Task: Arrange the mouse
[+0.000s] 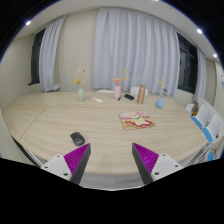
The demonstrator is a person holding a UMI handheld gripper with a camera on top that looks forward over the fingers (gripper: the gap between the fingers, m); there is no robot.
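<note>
Mouse (77,138), small and dark, sits on the big wooden table (100,118), just ahead of the left finger. Farther right lies a patterned mat (136,121). At the far edge stand vases (81,94) with flowers. The gripper (112,157) hovers with fingers spread wide, holding nothing

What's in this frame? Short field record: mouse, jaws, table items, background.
mouse: small dark mouse on the wooden table, just ahead of the one finger, untouched
gripper: jaws open, nothing between them
board: tray with patterned items, mid-table, beyond the fingers
far edge: vase with flowers, pink cup, brown bottle
chairs: blue and white chairs at the table's side
background: white curtains over windows
</note>
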